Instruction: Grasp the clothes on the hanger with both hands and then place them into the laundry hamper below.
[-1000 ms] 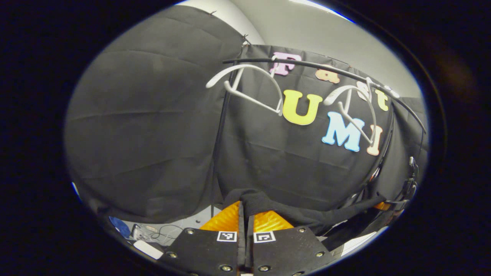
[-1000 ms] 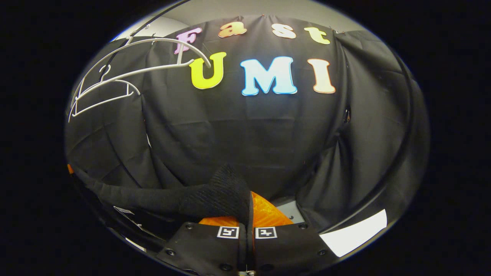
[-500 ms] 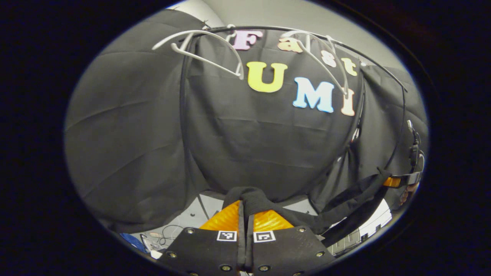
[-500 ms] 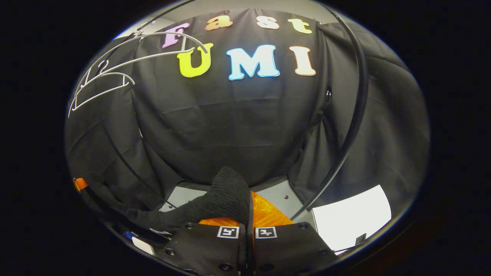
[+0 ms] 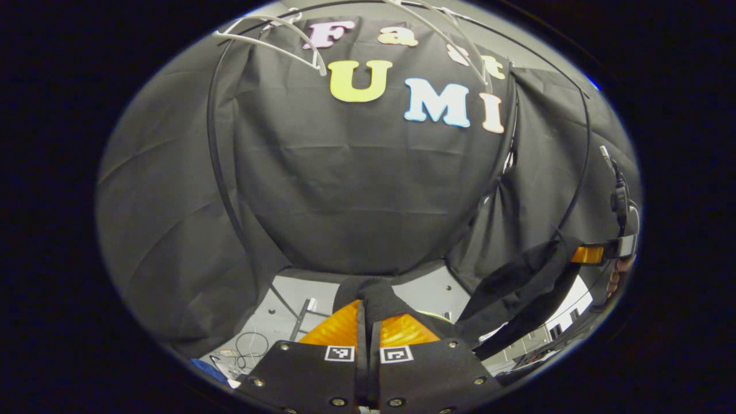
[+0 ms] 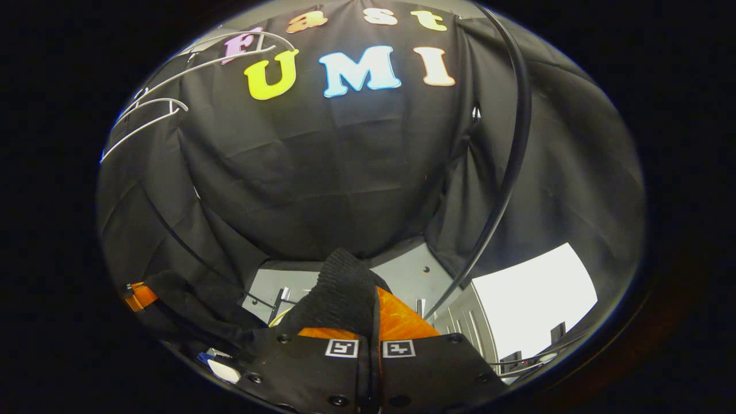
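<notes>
1. Clamping a fold of the black garment (image 5: 374, 296), the left gripper (image 5: 368, 333) has its jaws together on the cloth.
2. The right gripper (image 6: 374, 322) likewise pinches the garment's other end.
3. White hangers (image 5: 270, 37) hang empty on the black rail (image 5: 221, 172) above.

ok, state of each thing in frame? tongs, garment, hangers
left tongs: shut on the garment
right tongs: shut on the garment
garment: black, off the hangers, slung between both tongs
hangers: white, bare, on the rail
</notes>
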Tool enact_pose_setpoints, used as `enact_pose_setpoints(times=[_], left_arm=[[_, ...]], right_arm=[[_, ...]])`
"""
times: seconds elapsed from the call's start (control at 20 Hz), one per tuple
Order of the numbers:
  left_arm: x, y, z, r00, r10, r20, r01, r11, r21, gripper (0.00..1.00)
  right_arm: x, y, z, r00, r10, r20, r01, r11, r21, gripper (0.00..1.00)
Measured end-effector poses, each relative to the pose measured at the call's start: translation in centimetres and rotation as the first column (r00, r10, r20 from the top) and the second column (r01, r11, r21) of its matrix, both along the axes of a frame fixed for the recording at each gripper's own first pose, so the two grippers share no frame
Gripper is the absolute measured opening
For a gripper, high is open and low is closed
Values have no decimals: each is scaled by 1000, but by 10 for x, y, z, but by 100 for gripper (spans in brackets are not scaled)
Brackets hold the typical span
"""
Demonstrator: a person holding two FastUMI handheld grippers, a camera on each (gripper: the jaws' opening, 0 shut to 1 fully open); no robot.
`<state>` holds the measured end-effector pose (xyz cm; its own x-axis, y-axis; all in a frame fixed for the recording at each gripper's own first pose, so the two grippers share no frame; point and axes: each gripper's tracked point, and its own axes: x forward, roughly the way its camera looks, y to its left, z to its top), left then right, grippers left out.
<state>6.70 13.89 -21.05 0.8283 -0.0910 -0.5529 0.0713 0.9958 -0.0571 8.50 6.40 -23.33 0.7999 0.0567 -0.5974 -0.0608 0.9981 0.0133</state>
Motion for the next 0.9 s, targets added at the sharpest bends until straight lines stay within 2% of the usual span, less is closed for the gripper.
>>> enact_pose_setpoints(times=[0.15,0.3,0.6,0.9], left_arm=[[-2,-8,-18,998,-15,-57,16,1000,9,1],[1,-11,-49,995,-18,-103,21,999,28,2],[8,-15,-114,979,-57,-197,72,995,72,2],[5,-19,-148,970,-52,-237,69,995,65,2]], right_arm=[[-3,0,-33,996,-52,-75,56,997,46,2],[-11,5,-61,988,-62,-138,71,996,60,0],[-14,20,-107,978,-43,-204,54,997,51,2],[-12,33,-140,971,-13,-241,25,999,47,0]])
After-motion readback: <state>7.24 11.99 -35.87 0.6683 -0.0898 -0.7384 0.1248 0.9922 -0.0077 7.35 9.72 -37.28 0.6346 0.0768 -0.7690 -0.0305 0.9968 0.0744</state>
